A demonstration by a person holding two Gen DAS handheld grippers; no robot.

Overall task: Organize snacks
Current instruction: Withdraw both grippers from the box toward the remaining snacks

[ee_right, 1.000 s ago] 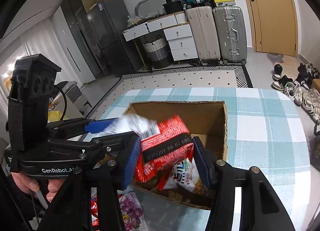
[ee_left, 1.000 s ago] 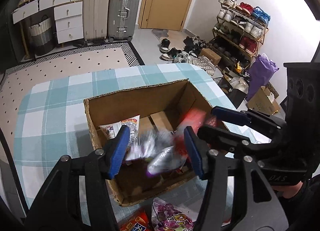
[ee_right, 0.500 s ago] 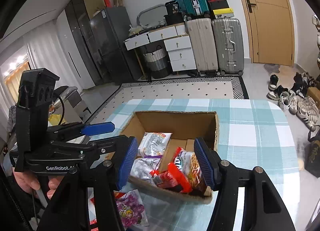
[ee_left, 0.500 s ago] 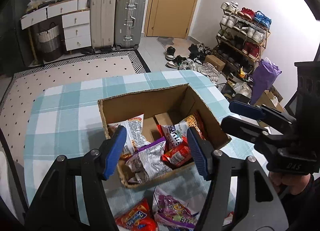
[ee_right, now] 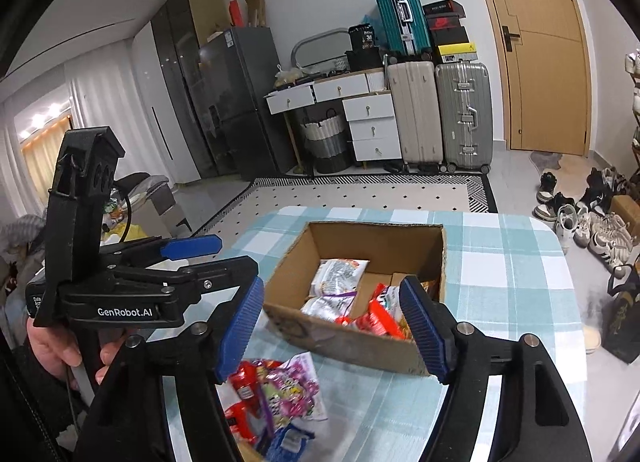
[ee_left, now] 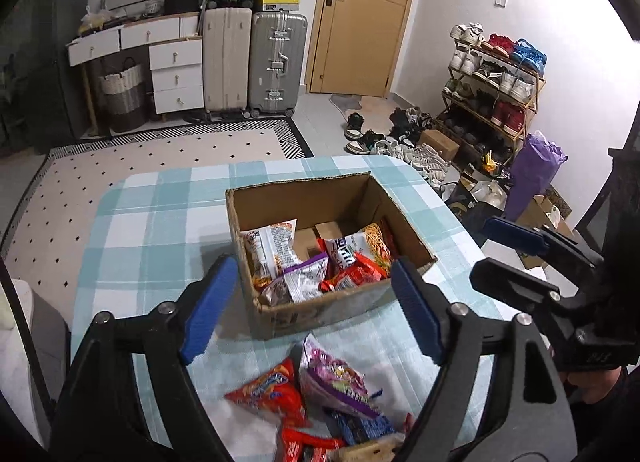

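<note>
An open cardboard box [ee_left: 336, 312] [ee_right: 352, 346] stands on the checked tablecloth and holds several snack packets [ee_left: 316, 262] [ee_right: 352, 302]. More packets lie on the cloth in front of it: a red-orange one [ee_left: 270, 396], a purple one [ee_left: 336, 384] [ee_right: 290, 386] and others at the bottom edge. My left gripper [ee_left: 310, 312] is open and empty, above the near side of the box. My right gripper [ee_right: 334, 326] is open and empty, also above the near side of the box. Each gripper shows at the side of the other's view.
The table [ee_left: 152, 221] has rounded far corners, with floor and a patterned rug [ee_left: 160, 157] beyond. Suitcases [ee_left: 276, 61], drawers and a door stand at the back wall. A shoe rack [ee_left: 492, 85] and loose shoes are on the right.
Both grippers let go of their packets into the box, opened, and drew back and up. The red packet and the silver-purple one now lie inside the box.
</note>
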